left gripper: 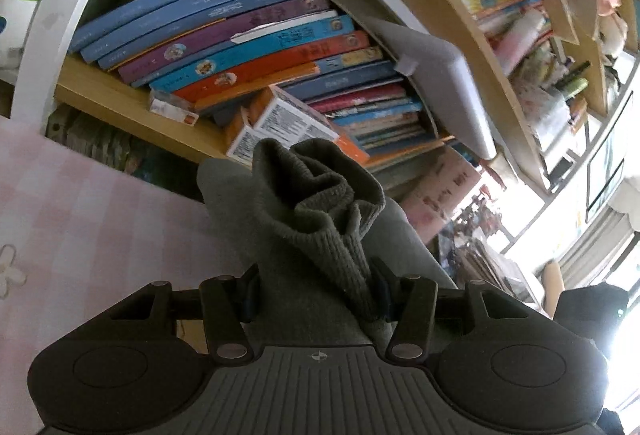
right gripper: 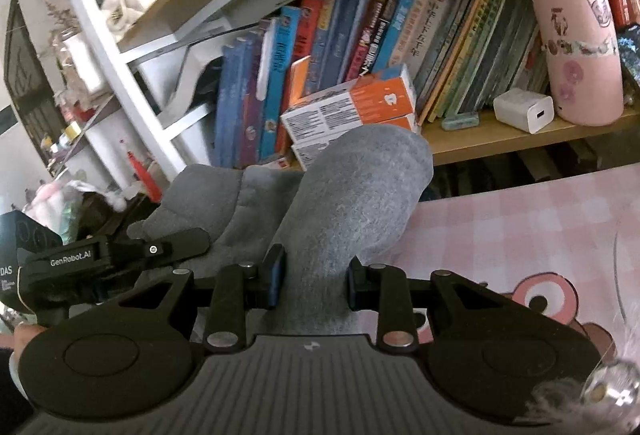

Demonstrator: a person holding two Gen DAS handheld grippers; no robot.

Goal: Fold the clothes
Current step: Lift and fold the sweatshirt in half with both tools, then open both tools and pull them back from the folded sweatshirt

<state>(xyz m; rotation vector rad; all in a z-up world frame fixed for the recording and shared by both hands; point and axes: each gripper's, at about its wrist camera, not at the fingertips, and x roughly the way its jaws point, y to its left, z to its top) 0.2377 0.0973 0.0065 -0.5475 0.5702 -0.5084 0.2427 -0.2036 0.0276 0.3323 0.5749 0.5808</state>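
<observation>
- Pinching the grey garment (left gripper: 320, 219), my left gripper (left gripper: 316, 295) clamped its ribbed cuff (left gripper: 332, 203), unseen from right.
- My right gripper (right gripper: 312, 279) pinched plain cloth; only there showed the white charger (right gripper: 524, 110).

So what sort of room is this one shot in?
Probably a home bedroom or study: a crowded bookshelf of children's books, a pink checked cloth, and a phone charger on the shelf.

Grey knit garment (left gripper: 320, 203), ribbed cuff bunched, limp, raised above pink checked desk (right gripper: 520, 219), before bookshelf.
</observation>
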